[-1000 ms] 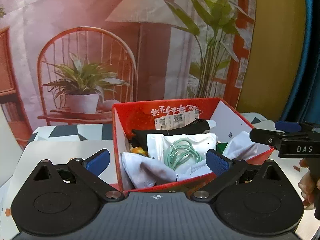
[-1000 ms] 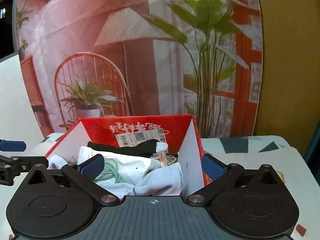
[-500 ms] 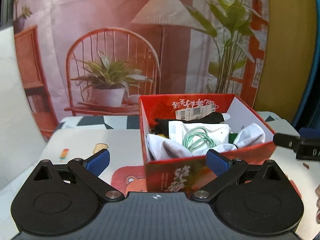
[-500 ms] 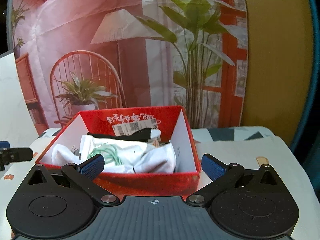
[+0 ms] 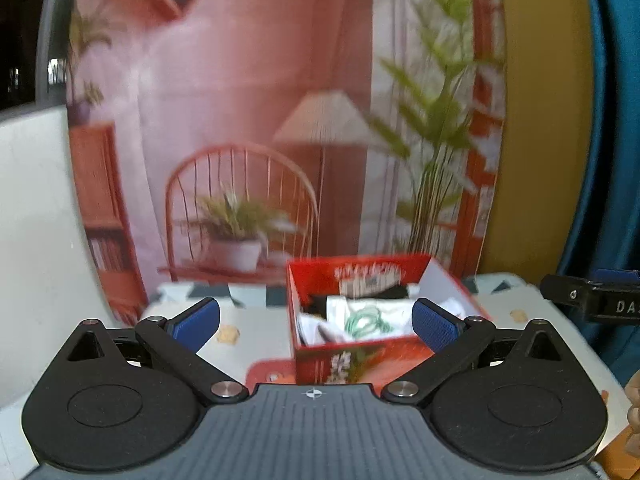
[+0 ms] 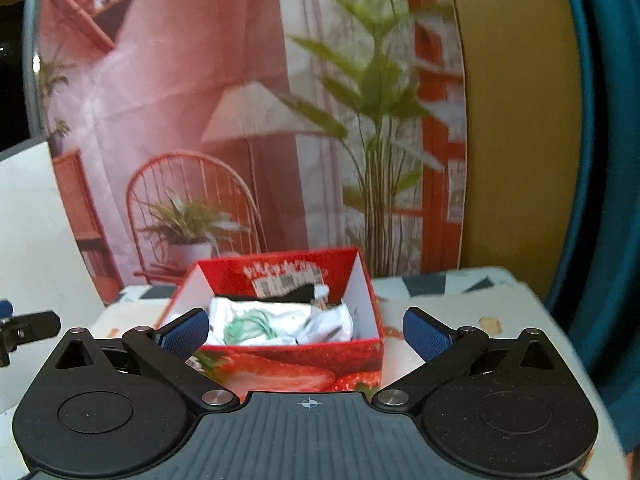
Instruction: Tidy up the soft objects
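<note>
A red strawberry-print box (image 5: 344,360) (image 6: 296,364) stands on the table, holding white cloth (image 6: 328,326), a white pouch with a coiled green cord (image 5: 366,318) (image 6: 250,328) and a black item (image 6: 300,294) at the back. My left gripper (image 5: 316,322) is open and empty, held back from the box and left of its middle. My right gripper (image 6: 306,326) is open and empty, in front of the box. Each gripper shows at the edge of the other's view: the right (image 5: 592,298), the left (image 6: 24,326).
The table (image 6: 460,316) has a patterned cover with small cartoon prints. A printed backdrop (image 5: 260,140) of a chair, lamp and plants stands behind the box. A white panel (image 5: 36,220) is at the left, a blue curtain (image 6: 600,160) at the right.
Both grippers have drawn back and risen away from the box, which now looks smaller and farther. Both stayed open and empty. The box contents have not moved.
</note>
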{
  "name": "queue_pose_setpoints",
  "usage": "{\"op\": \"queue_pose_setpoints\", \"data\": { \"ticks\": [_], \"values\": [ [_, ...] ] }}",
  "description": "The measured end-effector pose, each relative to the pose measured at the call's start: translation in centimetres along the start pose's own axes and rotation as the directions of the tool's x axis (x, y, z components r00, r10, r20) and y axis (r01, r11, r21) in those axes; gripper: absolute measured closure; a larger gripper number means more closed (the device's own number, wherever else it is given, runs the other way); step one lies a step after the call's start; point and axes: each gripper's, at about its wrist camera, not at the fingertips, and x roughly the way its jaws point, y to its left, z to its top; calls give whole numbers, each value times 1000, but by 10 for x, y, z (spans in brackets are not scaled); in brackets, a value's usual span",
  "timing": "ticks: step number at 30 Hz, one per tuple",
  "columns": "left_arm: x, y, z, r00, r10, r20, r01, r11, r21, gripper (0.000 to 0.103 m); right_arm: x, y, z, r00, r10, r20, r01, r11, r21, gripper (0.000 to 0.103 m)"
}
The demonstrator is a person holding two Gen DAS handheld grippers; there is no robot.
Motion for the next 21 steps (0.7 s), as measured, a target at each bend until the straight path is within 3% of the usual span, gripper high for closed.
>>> {"op": "queue_pose_setpoints", "data": {
  "ticks": [9,15,21],
  "values": [
    [-95,-15,26,990,31,140,-30,1000,-9,0,-106,21,36,989,-4,147,8,1000,-29,0],
    [-115,-19,22,986,48,158,-45,999,-23,0,-149,31,40,983,10,185,2,998,-67,0],
    [-113,-19,21,986,66,154,-63,998,-21,0,-162,33,37,981,3,192,13,996,-83,0]
  ]
}}
